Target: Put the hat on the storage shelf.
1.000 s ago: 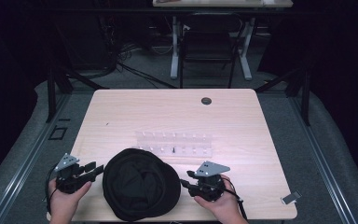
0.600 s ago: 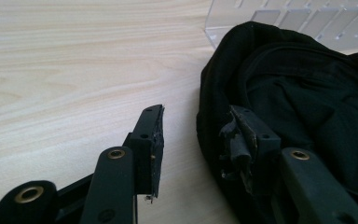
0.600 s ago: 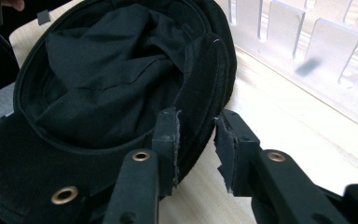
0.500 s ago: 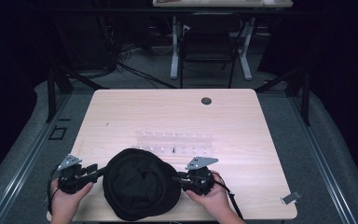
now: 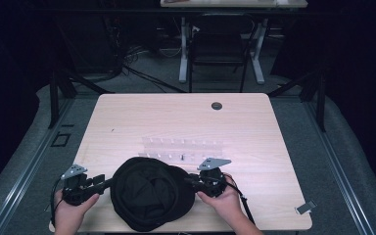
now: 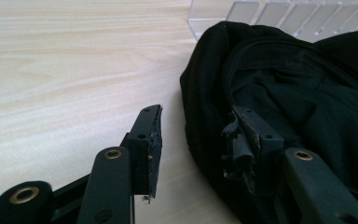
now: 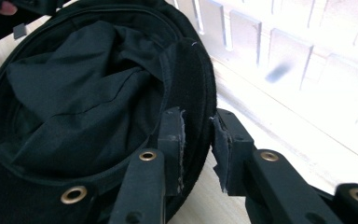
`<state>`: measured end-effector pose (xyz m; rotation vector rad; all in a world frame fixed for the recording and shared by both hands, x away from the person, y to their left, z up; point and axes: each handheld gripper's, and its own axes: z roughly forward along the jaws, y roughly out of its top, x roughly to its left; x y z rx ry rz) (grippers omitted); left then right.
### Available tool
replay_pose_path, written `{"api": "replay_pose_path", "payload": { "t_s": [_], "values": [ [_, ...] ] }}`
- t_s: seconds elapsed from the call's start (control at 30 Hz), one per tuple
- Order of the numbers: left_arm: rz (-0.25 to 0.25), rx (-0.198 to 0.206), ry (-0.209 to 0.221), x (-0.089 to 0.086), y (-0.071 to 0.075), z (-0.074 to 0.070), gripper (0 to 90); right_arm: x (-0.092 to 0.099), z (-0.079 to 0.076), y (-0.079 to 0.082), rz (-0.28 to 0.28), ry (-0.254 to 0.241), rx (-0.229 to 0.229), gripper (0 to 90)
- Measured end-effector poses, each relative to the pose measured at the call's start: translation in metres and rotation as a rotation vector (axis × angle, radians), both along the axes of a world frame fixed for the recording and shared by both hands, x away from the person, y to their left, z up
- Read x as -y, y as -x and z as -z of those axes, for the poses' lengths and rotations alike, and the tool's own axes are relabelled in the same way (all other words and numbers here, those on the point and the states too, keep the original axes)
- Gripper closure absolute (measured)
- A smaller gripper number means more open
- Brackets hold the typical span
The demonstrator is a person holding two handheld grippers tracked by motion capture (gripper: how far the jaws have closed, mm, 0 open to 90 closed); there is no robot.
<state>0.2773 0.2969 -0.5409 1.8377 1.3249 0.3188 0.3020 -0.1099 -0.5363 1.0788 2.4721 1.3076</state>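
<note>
The hat lies between my grippers: right gripper straddles its brim, left gripper spread beside it.

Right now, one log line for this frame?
item: black hat, upside down on table | left gripper: open, straddling brim | right gripper: open, straddling brim | behind: clear tray

Dark lab: bare table, floor cables

Black fabric hat, round, lying upside down with crumpled crown inside, just in front of the clear compartment tray
</note>
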Motion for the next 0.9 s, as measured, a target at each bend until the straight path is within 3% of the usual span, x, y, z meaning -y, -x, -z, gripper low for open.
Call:
{"api": "replay_pose_path", "payload": {
  "t_s": [0.07,0.13,0.2,0.43,0.6,0.9],
  "values": [
    [0.012,-0.019,-0.005,-0.001,0.002,0.0,54.7,0.001,-0.001,0.001,0.005,0.005,0.002,72.7],
    [0.001,-0.004,0.003,-0.002,0.002,0.001,54.6,0.001,-0.002,0.002,0.0,0.02,0.016,71.2],
    [0.004,-0.016,-0.002,-0.003,0.001,-0.001,54.6,0.003,-0.005,0.007,0.008,0.016,0.042,70.0],
    [-0.01,0.002,-0.008,-0.001,0.001,-0.001,54.6,0.019,-0.019,0.022,0.006,-0.008,0.098,65.6],
    [-0.008,-0.002,-0.014,-0.002,0.002,-0.002,55.9,0.03,-0.023,0.031,0.011,0.005,0.135,67.7],
    [-0.011,-0.004,-0.027,-0.002,0.002,-0.004,57.7,0.039,-0.017,0.03,0.026,0.035,0.132,71.4]
  ]
}}
